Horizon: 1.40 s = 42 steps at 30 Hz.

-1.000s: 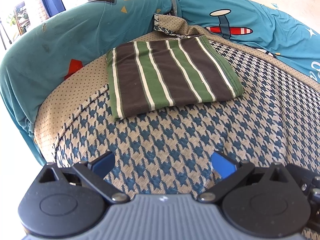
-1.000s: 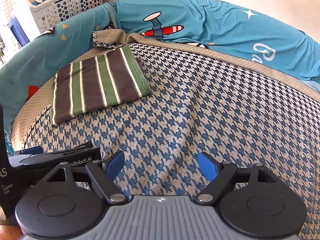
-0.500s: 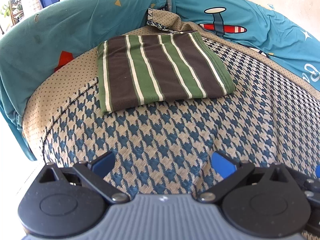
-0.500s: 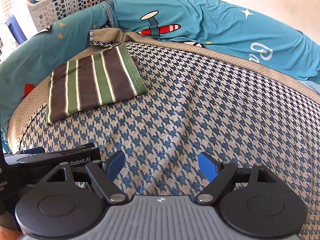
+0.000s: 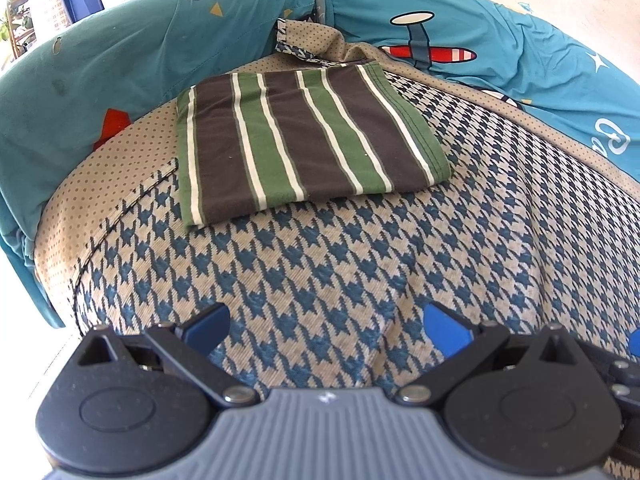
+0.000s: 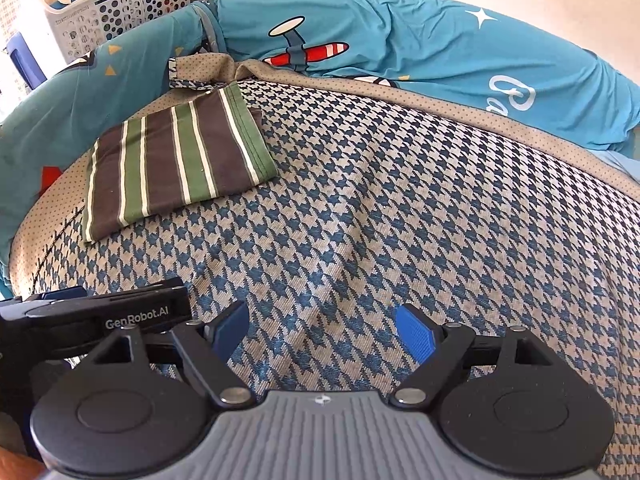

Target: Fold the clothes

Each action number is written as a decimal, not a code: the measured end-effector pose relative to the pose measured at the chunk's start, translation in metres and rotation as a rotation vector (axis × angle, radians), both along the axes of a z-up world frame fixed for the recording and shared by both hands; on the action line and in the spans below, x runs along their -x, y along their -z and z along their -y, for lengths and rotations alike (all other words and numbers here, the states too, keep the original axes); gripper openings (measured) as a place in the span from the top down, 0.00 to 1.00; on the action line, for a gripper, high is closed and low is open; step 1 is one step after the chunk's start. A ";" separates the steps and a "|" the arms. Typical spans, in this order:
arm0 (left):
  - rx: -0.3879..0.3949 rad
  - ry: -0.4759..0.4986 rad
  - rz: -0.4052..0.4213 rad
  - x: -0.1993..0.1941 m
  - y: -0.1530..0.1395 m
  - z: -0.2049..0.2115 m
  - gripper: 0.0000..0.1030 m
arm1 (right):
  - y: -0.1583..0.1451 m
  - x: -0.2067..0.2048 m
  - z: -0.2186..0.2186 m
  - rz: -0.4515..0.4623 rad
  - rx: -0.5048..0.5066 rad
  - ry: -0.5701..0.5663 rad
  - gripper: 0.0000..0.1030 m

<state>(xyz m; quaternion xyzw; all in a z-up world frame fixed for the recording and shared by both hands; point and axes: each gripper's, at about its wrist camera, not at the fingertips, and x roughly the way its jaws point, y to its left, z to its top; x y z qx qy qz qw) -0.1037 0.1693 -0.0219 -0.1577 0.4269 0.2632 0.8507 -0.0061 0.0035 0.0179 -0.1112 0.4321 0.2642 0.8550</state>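
Item one: the striped garment (image 5: 304,140), brown and green with thin white lines, folded into a flat rectangle. We find it on the far left part of the bed, its far corner touching a turned-up flap of dotted lining (image 5: 316,42). Its near edge lies straight on the houndstooth blanket (image 5: 360,264); its left edge overlaps the blanket's dotted beige border (image 5: 108,168).

Item two: the houndstooth blanket, blue and beige, spread over the bed. In the right wrist view we see a broad bare stretch of it from the garment's right edge to the far right, slightly rippled, with nothing lying on it.

Item three: the teal sheet (image 6: 420,44) with an aeroplane print, bunched along the blanket's far and left edges.

Item four: our left gripper (image 5: 326,320), jaws standing wide apart, nothing between them, over bare blanket in front of the garment and apart from it.

Item five: our right gripper (image 6: 320,330), jaws likewise wide, nothing held, over bare blanket; the left gripper's body sits just beside it.

Item six: a white perforated basket (image 6: 120,4) beyond the bed's far left corner.
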 end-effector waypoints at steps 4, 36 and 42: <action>-0.001 0.013 0.000 -0.004 -0.003 0.005 0.00 | 0.000 0.001 0.002 0.001 0.000 0.001 0.22; -0.195 0.534 -0.043 -0.108 -0.003 0.218 0.00 | 0.029 -0.049 0.189 0.036 0.061 0.140 0.21; -0.139 0.525 -0.050 -0.121 -0.002 0.232 0.00 | 0.031 -0.058 0.217 0.036 0.039 0.177 0.21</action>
